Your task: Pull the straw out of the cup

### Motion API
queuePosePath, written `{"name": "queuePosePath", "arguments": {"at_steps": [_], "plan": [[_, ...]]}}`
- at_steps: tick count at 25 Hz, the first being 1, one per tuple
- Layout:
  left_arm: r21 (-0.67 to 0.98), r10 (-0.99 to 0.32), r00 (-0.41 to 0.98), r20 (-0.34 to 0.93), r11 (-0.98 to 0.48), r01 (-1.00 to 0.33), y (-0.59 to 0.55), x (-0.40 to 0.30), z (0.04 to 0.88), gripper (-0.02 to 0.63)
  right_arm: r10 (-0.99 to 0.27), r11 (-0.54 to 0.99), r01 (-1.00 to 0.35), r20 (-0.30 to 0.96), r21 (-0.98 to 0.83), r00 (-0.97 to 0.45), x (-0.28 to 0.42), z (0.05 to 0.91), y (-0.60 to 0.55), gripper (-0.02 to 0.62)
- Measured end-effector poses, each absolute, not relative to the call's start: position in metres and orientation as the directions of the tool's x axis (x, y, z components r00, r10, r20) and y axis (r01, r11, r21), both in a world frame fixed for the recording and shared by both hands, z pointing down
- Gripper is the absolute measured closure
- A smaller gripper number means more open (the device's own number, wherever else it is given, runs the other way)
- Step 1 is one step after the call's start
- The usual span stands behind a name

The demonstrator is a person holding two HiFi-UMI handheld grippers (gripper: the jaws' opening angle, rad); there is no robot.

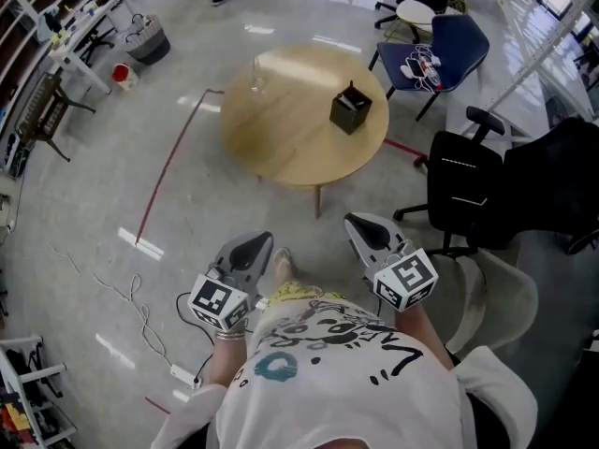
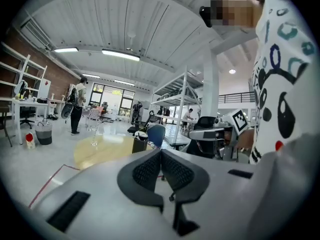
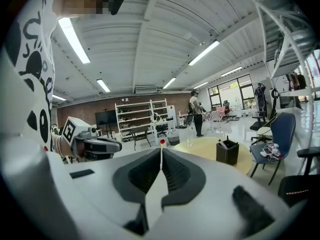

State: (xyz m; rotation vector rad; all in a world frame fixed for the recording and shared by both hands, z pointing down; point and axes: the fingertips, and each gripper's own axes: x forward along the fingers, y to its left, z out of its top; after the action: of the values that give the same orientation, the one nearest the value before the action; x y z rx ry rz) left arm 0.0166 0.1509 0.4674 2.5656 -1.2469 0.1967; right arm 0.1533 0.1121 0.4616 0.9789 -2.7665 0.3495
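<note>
Held close to the body, left gripper [image 1: 251,247] and right gripper [image 1: 363,227] are both clenched on nothing. The cup [image 1: 255,75] stands far off on the round table [image 1: 290,152], well apart from a black box [image 1: 351,108]; its straw cannot be made out. The table should be approached first, and the jaws parted before the straw is reached.

Well ahead of your left gripper [image 1: 256,243], the clear cup [image 1: 255,75] is showing too small to reveal any straw.
</note>
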Motion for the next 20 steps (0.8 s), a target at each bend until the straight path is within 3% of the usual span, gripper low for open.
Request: {"name": "queuePosePath", "arguments": {"at_steps": [20], "plan": [[0.194,-0.661,0.72,0.212,-0.694,-0.694,0.033,-0.058,0.454,0.591,-0.694,0.653,-0.741,0.265,-0.16,-0.669,0.089,0.449,0.008,0.566]]}}
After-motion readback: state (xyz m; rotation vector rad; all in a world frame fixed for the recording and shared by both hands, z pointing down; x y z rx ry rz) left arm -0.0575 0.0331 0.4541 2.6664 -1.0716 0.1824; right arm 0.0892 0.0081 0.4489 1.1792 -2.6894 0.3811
